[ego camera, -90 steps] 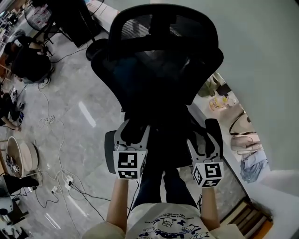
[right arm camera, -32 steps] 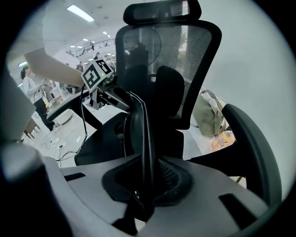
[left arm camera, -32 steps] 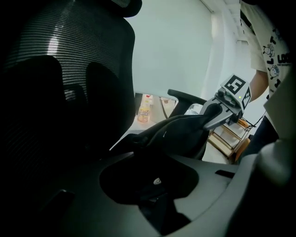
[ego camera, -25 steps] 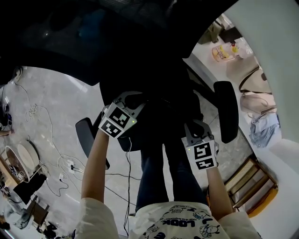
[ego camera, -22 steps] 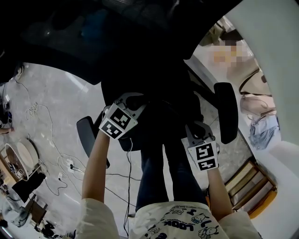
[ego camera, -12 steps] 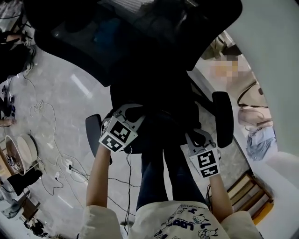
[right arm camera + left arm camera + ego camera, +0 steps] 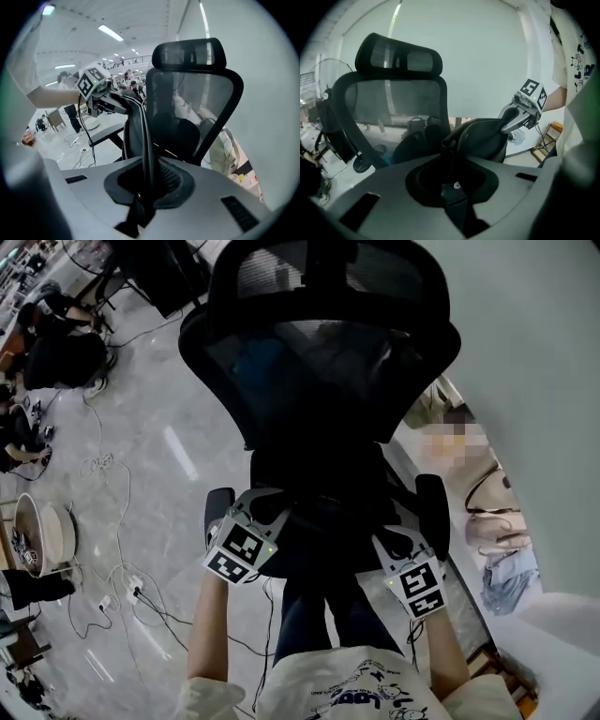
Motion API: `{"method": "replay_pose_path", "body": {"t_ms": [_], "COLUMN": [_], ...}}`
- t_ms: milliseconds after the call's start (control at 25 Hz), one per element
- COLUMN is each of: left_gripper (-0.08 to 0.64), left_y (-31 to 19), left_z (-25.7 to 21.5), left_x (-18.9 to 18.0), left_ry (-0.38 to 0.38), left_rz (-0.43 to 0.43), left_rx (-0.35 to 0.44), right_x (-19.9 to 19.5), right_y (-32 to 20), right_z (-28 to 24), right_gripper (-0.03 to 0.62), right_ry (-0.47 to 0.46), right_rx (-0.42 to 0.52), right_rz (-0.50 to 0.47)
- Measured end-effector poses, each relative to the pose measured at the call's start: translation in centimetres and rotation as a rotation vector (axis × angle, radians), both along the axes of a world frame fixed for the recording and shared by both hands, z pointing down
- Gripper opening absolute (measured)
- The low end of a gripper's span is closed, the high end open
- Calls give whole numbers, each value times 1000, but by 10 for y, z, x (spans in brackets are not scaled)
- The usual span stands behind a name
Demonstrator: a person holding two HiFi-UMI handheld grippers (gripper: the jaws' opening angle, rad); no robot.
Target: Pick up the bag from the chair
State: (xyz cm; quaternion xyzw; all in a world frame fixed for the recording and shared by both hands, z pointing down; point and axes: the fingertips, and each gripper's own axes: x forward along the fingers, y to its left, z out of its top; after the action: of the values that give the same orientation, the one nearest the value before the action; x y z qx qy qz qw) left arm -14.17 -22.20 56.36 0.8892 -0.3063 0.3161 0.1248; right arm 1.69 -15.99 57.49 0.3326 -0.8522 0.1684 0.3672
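Between right gripper [image 7: 142,190] jaws, bag strap [image 7: 146,150] seemingly pinched; overhead, indistinct.

The chair backrest [image 7: 319,381] is blocking the way ahead, its armrests [image 7: 433,512] are closing both sides, and open floor [image 7: 141,474] is lying leftward.

Nothing is showing clearly enough to be read with confidence. The person's shirt [image 7: 349,692] is carrying a cartoon print with a short line of dark letters, but these are coming out too small and blurred to make out. The left marker cube [image 7: 239,554] and the right marker cube [image 7: 421,585], 2 in all, are showing only black-and-white square patterns.
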Motion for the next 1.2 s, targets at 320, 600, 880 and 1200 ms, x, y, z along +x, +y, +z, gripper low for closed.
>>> {"method": "replay_pose_path", "body": {"t_ms": [320,600,880,1200], "left_gripper": [61,61,61,61], "left_y": [9,19,30,44], "left_z": [-96,-175,-223,-254], "left_x": [-27,-45,-52,-55], "left_ry": [-13,-29,-12,-26], "left_rz": [-126,-212,-289,-321], "left_rx": [122,229,290,358], "right_x": [-19,-35,-39,-44], "right_y": [-11,-14,-15,-12], "right_z": [-84,-155,-207,-235], "right_gripper": [55,55,55,57], "right_ry": [-35,-55,-43,-58], "right_rx": [133,237,305,361], "right_rz": [-82,-155,-204,-219]}}
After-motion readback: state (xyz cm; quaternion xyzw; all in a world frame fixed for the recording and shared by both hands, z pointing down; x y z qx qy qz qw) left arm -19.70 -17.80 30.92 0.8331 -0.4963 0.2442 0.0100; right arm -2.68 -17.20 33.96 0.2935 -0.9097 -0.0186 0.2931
